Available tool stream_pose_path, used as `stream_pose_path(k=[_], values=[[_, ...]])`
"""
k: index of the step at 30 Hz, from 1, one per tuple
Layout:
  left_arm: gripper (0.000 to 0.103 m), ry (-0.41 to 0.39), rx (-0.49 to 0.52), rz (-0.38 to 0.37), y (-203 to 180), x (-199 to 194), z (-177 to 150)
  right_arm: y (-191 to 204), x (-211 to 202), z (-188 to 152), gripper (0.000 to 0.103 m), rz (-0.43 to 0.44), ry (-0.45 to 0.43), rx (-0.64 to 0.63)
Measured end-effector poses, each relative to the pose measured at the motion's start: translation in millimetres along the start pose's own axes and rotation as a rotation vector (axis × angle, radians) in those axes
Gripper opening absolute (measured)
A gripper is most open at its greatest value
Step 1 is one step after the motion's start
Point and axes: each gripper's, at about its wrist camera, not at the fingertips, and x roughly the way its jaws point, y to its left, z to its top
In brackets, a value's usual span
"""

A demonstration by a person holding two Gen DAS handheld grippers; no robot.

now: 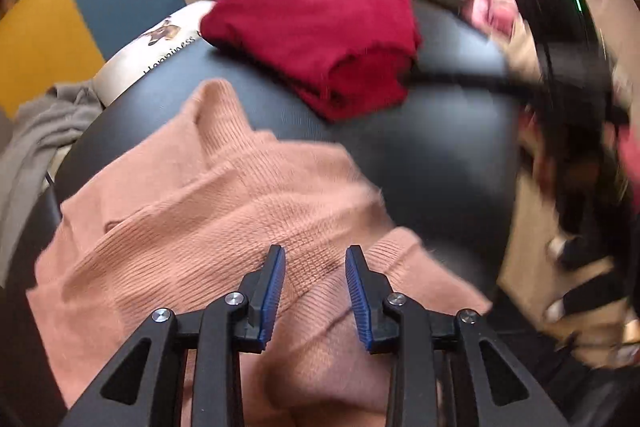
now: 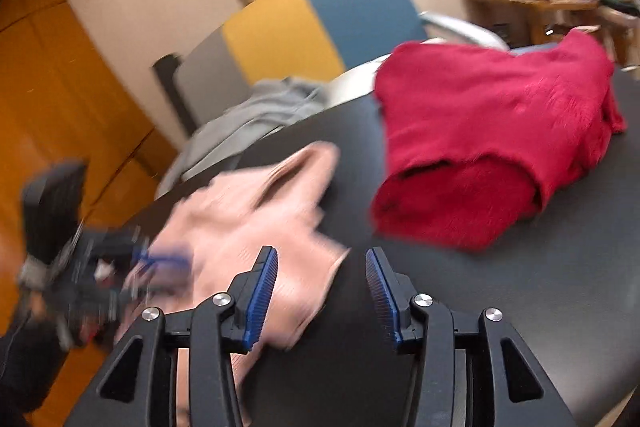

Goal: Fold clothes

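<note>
Left gripper (image 1: 316, 259): our blue pads stand apart above the pink sweater, gripping nothing.
Right gripper (image 2: 321, 261): our jaws are parted over bare table, nothing between them.
Pink sweater (image 1: 208, 195): lies rumpled on the black table's near side, just under our left tool.
Red sweater (image 2: 496, 143): folded, farther back on the table, apart from the pink one.
Black table (image 2: 520, 299): round-edged, dark.
Grey garment (image 1: 44, 131): draped beyond the table's edge.
</note>
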Motion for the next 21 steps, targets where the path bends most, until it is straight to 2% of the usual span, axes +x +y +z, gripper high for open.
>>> stream_pose_path(k=[2,3,5,7,8,9,10,11,12,13,17,20,21], values=[[0.037,0.04,0.094,0.046,-13,13,-6,-8,15,14,0.048,-0.026,-0.013,0.02],[0.039,0.059,0.142,0.071,-19,20,-9,-10,21,18,0.048,-0.012,-0.013,0.042],[0.042,0.041,0.255,0.141,-34,23,-17,-11,33,20,0.048,0.014,-0.005,0.07],[0.046,0.025,0.32,0.19,-41,24,-20,-14,38,16,0.052,0.034,0.007,0.084],[0.046,0.02,0.332,0.205,-42,27,-19,-16,38,13,0.055,0.042,0.014,0.092],[0.04,0.016,0.341,0.217,-43,29,-19,-18,36,6,0.055,0.048,0.023,0.11],[0.033,0.01,0.306,0.193,-41,28,-16,-20,35,0,0.056,0.052,0.032,0.126],[0.018,0.003,0.27,0.168,-38,26,-13,-22,34,-5,0.056,0.053,0.04,0.141],[0.013,-0.019,0.206,0.129,-30,22,-11,-24,33,-11,0.056,0.053,0.047,0.154],[0.011,-0.052,0.117,0.071,-16,13,-10,-25,29,-17,0.056,0.053,0.047,0.163],[0.008,-0.268,-0.295,-0.15,55,-39,-31,-15,18,-38,0.058,0.089,0.056,0.169],[0.008,-0.474,-0.533,-0.237,101,-93,-73,10,16,-52,0.058,0.163,0.069,0.108],[0.008,-0.536,-0.598,-0.239,114,-110,-89,24,18,-56,0.06,0.2,0.081,0.07]])
